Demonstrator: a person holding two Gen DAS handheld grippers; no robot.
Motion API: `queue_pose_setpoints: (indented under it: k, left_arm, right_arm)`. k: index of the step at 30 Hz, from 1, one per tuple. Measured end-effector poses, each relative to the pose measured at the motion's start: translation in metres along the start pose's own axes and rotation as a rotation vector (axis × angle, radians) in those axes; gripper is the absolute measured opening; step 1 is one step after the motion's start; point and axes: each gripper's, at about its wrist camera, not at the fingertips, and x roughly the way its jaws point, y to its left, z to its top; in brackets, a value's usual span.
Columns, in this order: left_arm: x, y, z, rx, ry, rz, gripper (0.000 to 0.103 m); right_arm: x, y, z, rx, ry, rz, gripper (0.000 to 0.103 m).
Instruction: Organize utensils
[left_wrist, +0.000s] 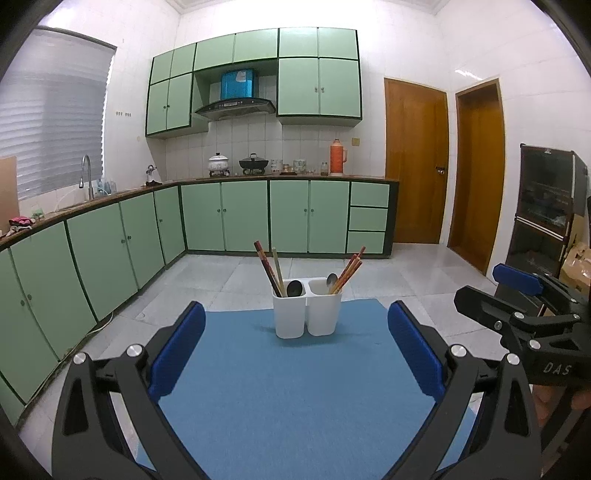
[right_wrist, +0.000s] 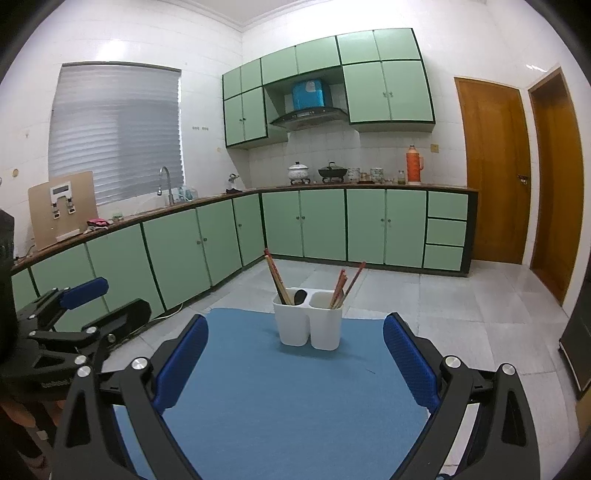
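Green kitchen cabinets (left_wrist: 229, 216) stand behind our blue mat (left_wrist: 295, 387), which covers the table. We hold the left gripper (left_wrist: 295, 350) low over the mat with its blue pads wide apart and nothing between them; the right gripper (right_wrist: 295, 360) beside it is equally wide and empty. Ahead of both, near the far edge of the mat, stands the white two-compartment holder (left_wrist: 307, 314). Chopsticks (left_wrist: 267, 267) and a dark spoon (left_wrist: 294, 288) lean in its left compartment, more chopsticks (left_wrist: 349, 271) and a metal spoon (left_wrist: 331, 279) in the right.

The only lettering I can make out is "DAS", in pale capitals on the black body of the right hand-held gripper (left_wrist: 517, 295), seen from the left wrist view. A sticker on the blue range hood box (left_wrist: 238, 85) is too blurred to read.
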Motion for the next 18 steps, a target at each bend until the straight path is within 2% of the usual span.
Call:
queue_pose_setpoints:
  k: [18]
  left_arm:
    - [-0.011,0.008,-0.001,-0.024,-0.010,0.008,0.096]
  right_arm:
    - [-0.011,0.011,-0.004,-0.006,-0.011,0.012,0.094]
